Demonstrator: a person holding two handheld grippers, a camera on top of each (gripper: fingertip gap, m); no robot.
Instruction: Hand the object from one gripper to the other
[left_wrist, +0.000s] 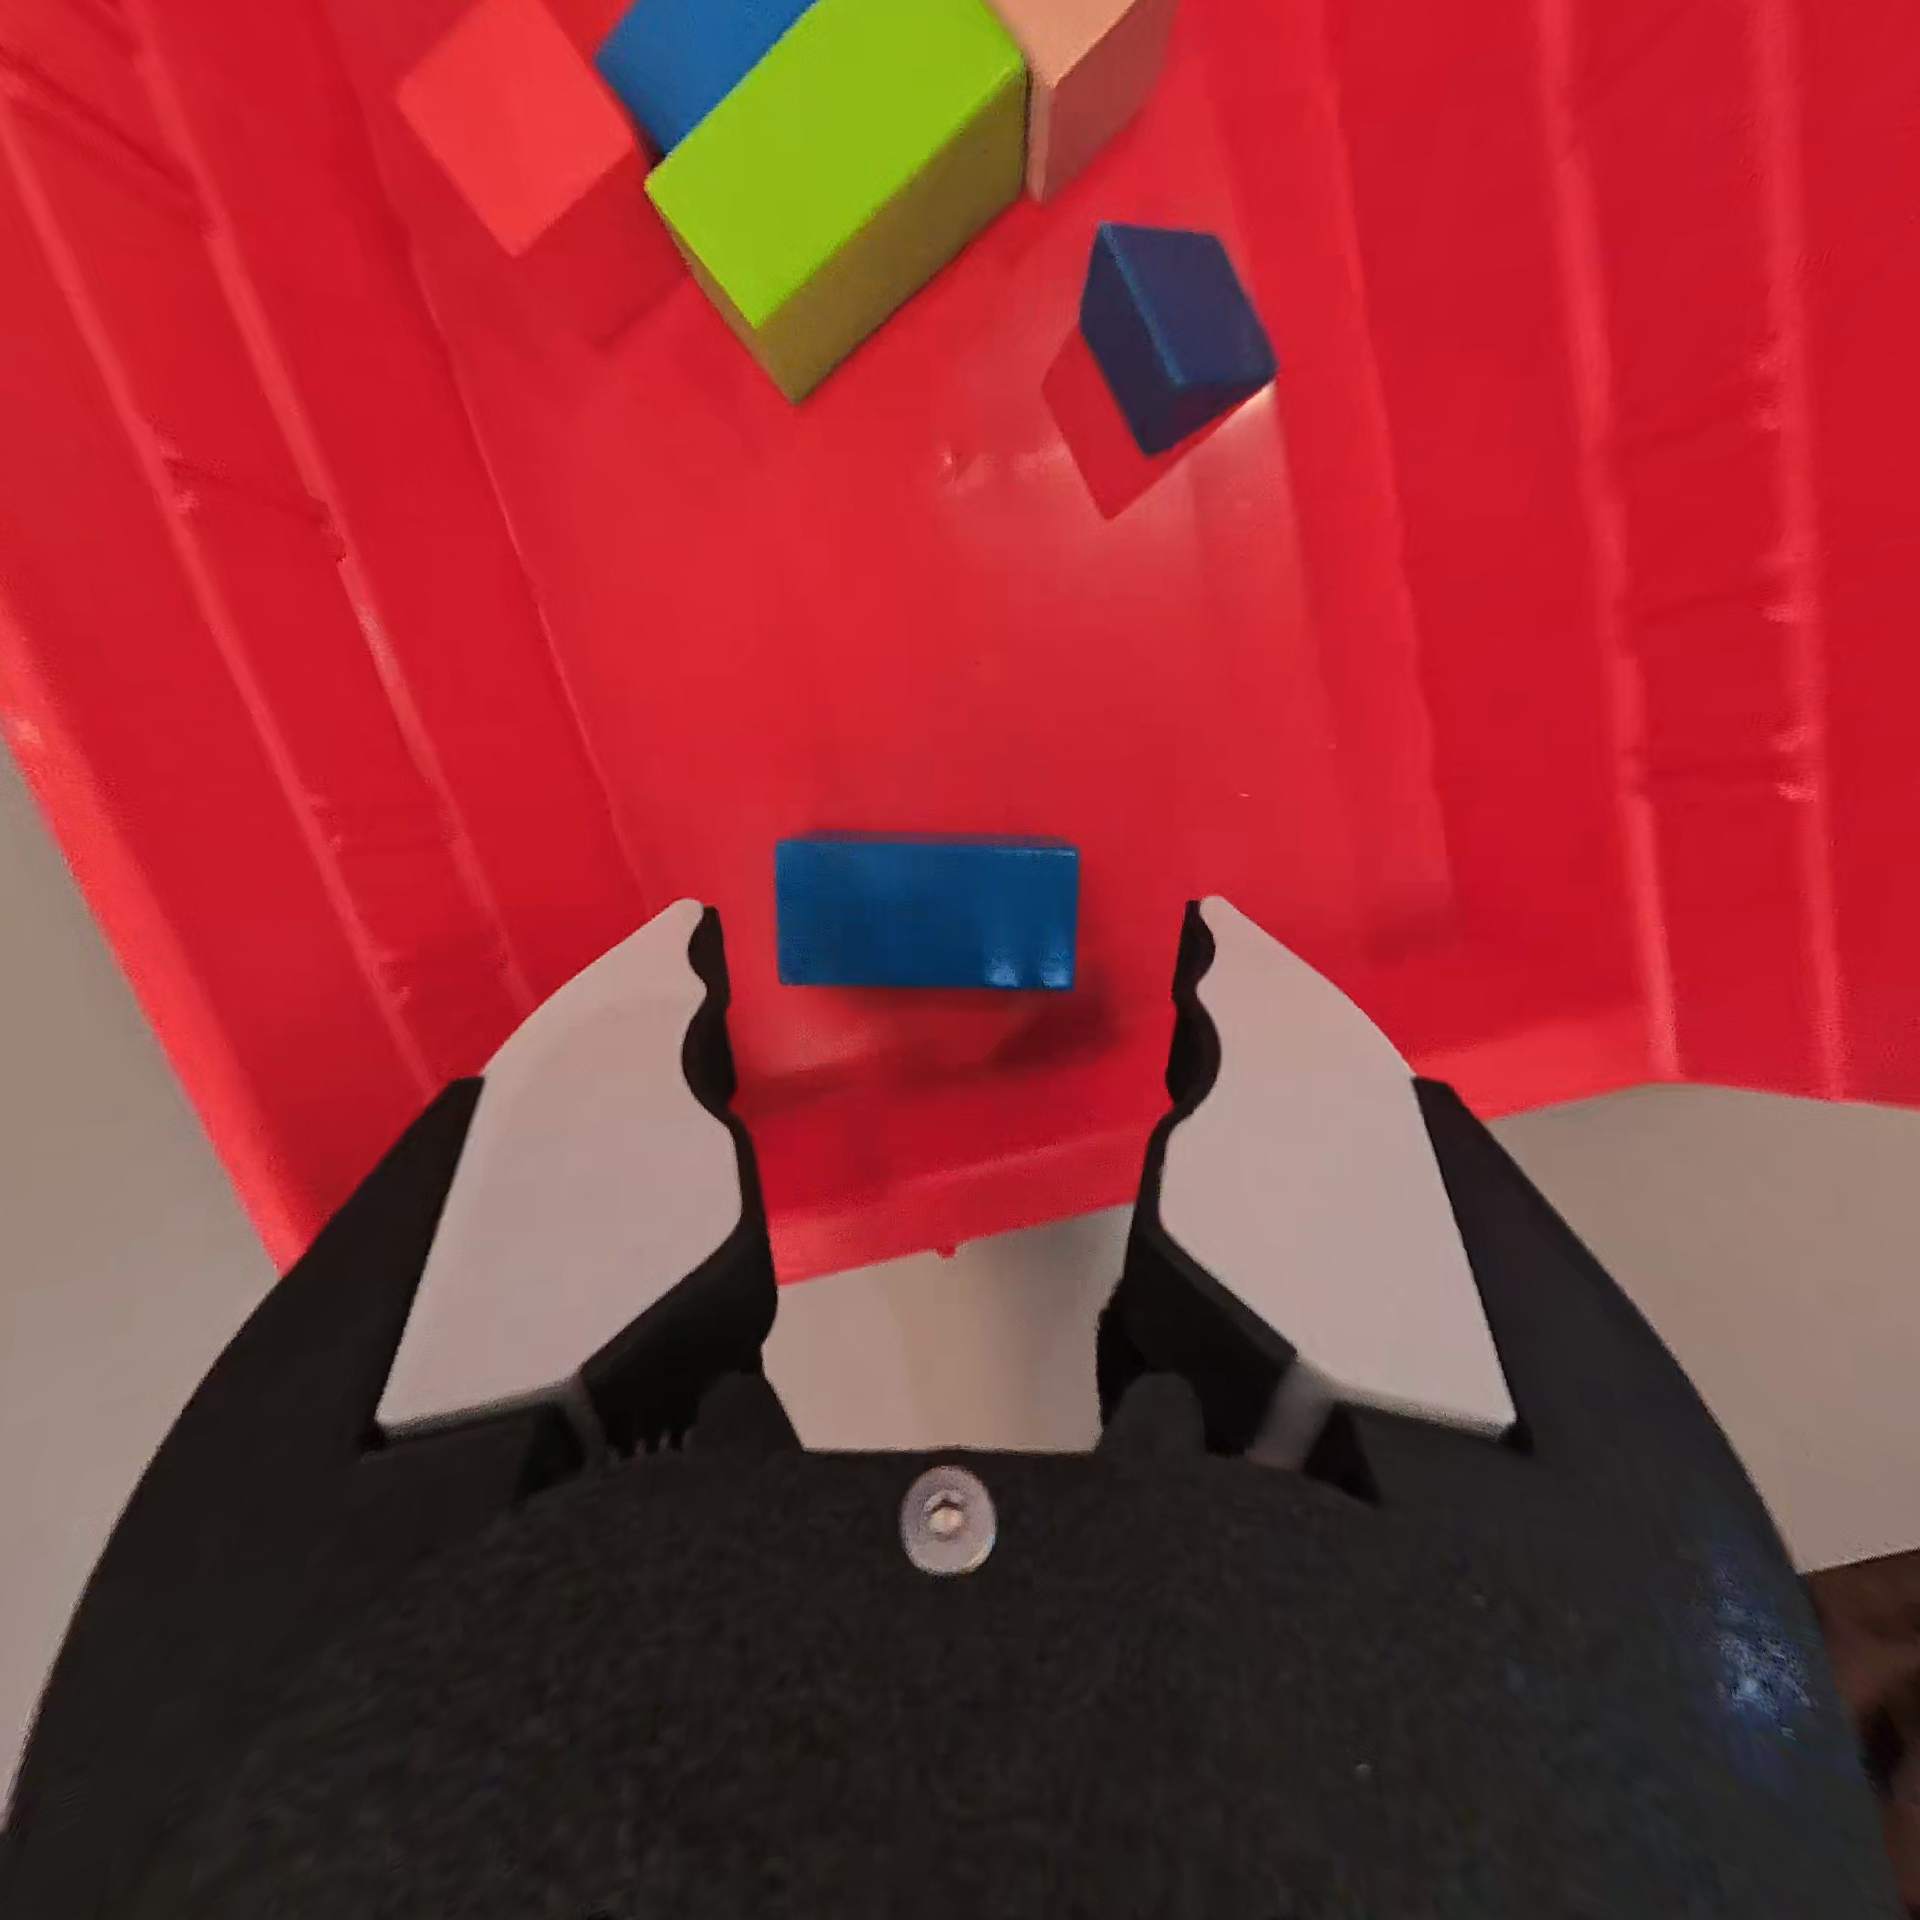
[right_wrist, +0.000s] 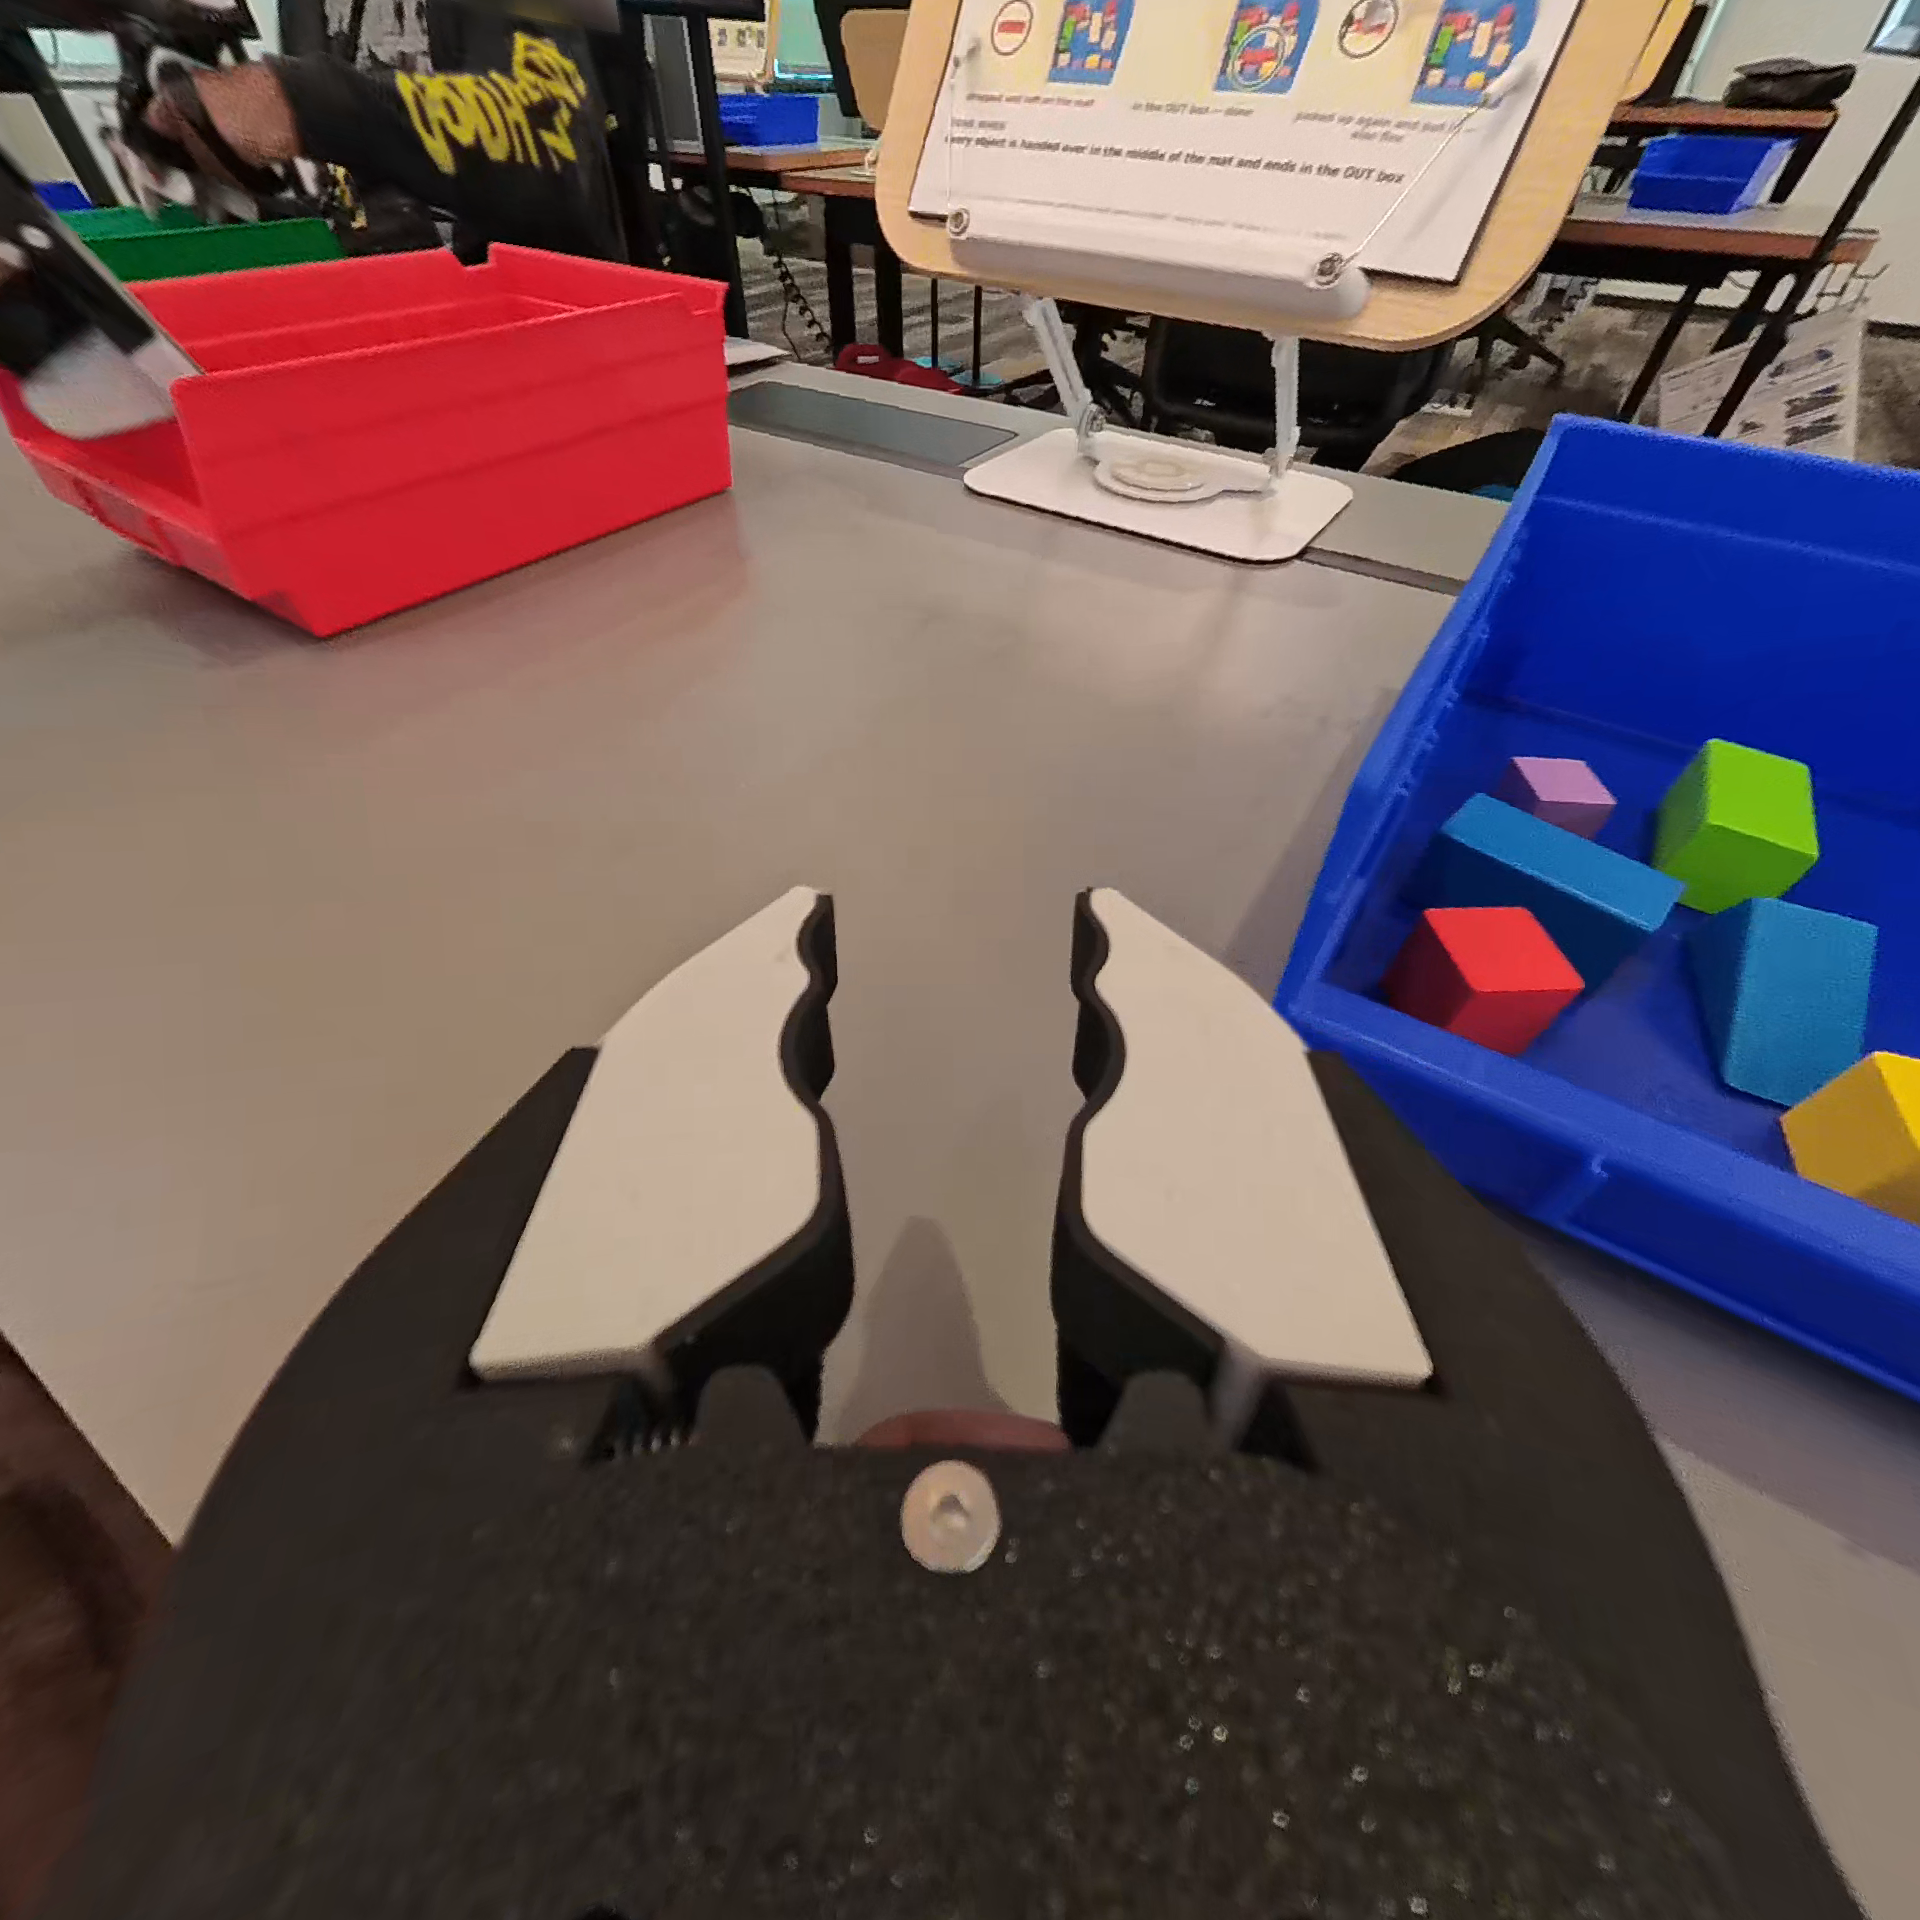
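Right view. Grey table (right_wrist: 623, 831) spanned the frame. Red bin (right_wrist: 468, 447) stood at 10 o'clock, a green bin (right_wrist: 208, 244) just behind it. A tilted document stand (right_wrist: 1164, 270) on a white base (right_wrist: 1153, 488) stood at 12 to 1 o'clock. Blue bin (right_wrist: 1621, 644) at 3 o'clock held a purple block (right_wrist: 1558, 795), green cube (right_wrist: 1735, 826), red cube (right_wrist: 1481, 977), two light-blue blocks (right_wrist: 1548, 883) (right_wrist: 1782, 997) and a yellow block (right_wrist: 1860, 1132).

Left view, looking into the red bin. I noted a long green block (left_wrist: 842, 177) at 12 o'clock, touching a pale block (left_wrist: 1091, 94) on its right. A red block (left_wrist: 520, 125) lay at 11 o'clock. A dark blue cube (left_wrist: 1174, 332) sat against a small red block (left_wrist: 1091, 436) at 1 o'clock.
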